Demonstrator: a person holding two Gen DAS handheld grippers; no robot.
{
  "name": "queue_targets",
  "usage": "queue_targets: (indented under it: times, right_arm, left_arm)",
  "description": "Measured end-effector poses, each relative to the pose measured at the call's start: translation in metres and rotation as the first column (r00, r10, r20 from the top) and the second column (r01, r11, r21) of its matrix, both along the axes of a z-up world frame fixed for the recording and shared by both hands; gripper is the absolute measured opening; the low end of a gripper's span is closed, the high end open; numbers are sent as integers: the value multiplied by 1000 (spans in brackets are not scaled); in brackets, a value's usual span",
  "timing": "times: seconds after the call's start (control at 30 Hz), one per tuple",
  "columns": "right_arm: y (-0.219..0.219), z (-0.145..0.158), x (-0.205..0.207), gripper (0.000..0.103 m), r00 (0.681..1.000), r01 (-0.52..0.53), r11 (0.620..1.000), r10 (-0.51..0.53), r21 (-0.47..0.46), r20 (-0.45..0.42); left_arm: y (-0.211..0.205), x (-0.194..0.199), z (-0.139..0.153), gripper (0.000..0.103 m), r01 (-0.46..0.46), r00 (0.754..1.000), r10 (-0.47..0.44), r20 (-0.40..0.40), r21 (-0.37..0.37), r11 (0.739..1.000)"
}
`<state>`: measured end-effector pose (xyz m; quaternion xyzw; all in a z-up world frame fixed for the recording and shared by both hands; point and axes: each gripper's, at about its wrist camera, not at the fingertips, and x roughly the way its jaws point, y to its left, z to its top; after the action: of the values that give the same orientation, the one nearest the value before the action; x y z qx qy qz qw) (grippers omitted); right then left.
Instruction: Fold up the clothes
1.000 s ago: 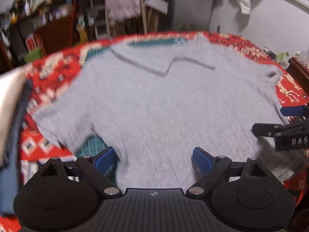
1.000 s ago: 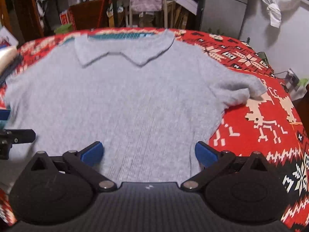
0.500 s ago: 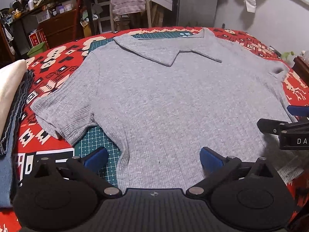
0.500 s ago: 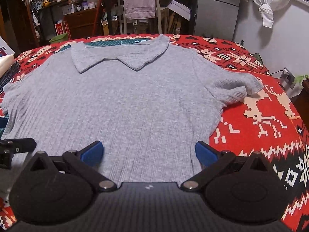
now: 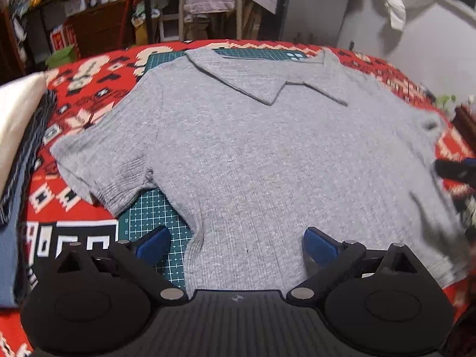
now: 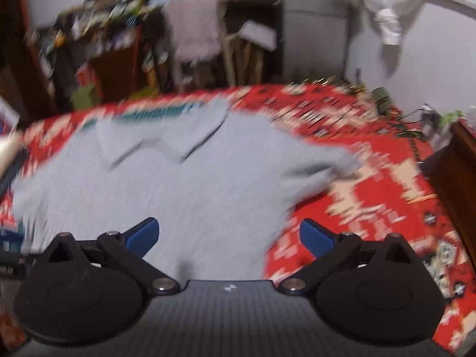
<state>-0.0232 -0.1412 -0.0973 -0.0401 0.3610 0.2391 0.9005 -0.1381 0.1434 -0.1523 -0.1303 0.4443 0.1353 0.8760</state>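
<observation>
A red patterned cloth (image 5: 89, 95) covered the desk, with a green gridded cutting mat (image 5: 148, 217) lying on top of it. Spread flat over both, front up, lay the grey ribbed polo shirt (image 5: 267, 163), its collar (image 5: 261, 86) at the far edge and its hem nearest the cameras. One short sleeve (image 5: 104, 166) reached out over the cloth and a corner of the mat; in the right wrist view the other sleeve (image 6: 327, 166) lay on the red cloth, though that picture was heavily blurred. A stack of folded clothes (image 5: 17, 148), cream on top of dark and blue layers, sat beside the shirt at the desk's edge.

The left gripper (image 5: 236, 242) hovered over the hem, its blue-padded fingers (image 5: 151, 242) spread wide and holding nothing, one over the mat and one over the shirt. The right gripper (image 6: 227, 236) likewise had its fingers (image 6: 142, 235) wide apart and empty above the hem's other corner. No writing could be read in either view.
</observation>
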Motion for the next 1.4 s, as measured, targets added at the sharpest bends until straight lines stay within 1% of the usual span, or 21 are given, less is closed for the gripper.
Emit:
queue_targets:
  times: [0.03,0.07,0.1,0.13,0.17,0.23,0.3,0.37,0.57,0.67,0.83,0.87,0.93,0.97,1.07,1.17,1.23,1.27,1.4]
  right_arm:
    - [-10,3,7,93,1000,27,1000,-27,13,7]
    - [-18,4,15,84,999,52,998,-53,16,10]
    - [-25,2,24,79,997,79,997,-79,10,9]
    - [-30,-1,34,64,995,100,995,-100,-2,0]
    - [-35,-6,42,45,993,116,993,-116,-15,-12]
    - [-45,-17,60,24,989,142,989,-144,-36,-42]
    - [-50,-27,74,23,986,147,989,-149,-34,-69]
    - [-51,-33,81,22,987,144,989,-145,-25,-65]
    - [-50,-47,106,25,989,116,991,-110,65,-102]
    - [-42,-51,115,25,991,105,993,-101,44,-88]
    - [-29,-58,125,25,991,96,995,-94,21,-91]
    - [-27,-58,125,21,991,93,995,-91,19,-95]
    - [-23,-56,122,15,991,89,996,-87,13,-102]
    - [-23,-55,121,9,990,91,996,-89,11,-107]
    - [-31,-45,117,8,983,132,991,-128,24,-130]
    - [-51,-32,106,7,970,198,978,-185,72,-155]
    - [-64,-27,98,7,960,228,969,-207,98,-187]
    - [-68,-26,94,1,955,239,965,-214,104,-203]
    - [-78,-33,85,0,936,281,956,-255,78,-240]
  left_arm:
    - [2,0,1,94,-9,1000,9,1,-15,1000]
    - [4,0,2,94,-13,1000,13,0,-24,1000]
    - [4,1,2,94,-15,1000,15,-2,-30,999]
    - [5,1,3,94,-15,1000,15,-3,-33,999]
    - [4,1,3,94,-14,1000,14,-5,-31,999]
    - [3,2,2,94,-11,1000,11,-10,-21,1000]
    - [1,3,2,94,-4,1000,5,-22,2,1000]
    - [-2,5,1,94,4,999,-3,-36,21,1000]
    - [-6,11,0,94,15,997,-10,-72,59,998]
    - [-6,12,-1,95,18,997,-13,-78,66,998]
    - [-5,14,-1,95,20,997,-14,-81,74,997]
    - [-4,14,-1,95,20,997,-14,-80,74,997]
    - [-4,14,-1,95,20,997,-14,-78,74,997]
    - [-4,14,-1,95,19,997,-14,-77,74,997]
    - [-3,14,-1,95,24,997,-19,-77,75,997]
    - [-1,12,-1,95,26,997,-22,-70,64,998]
    - [1,11,0,95,21,998,-18,-60,49,999]
    - [2,10,0,95,17,998,-15,-56,42,999]
    - [4,10,1,95,7,999,-6,-45,21,1000]
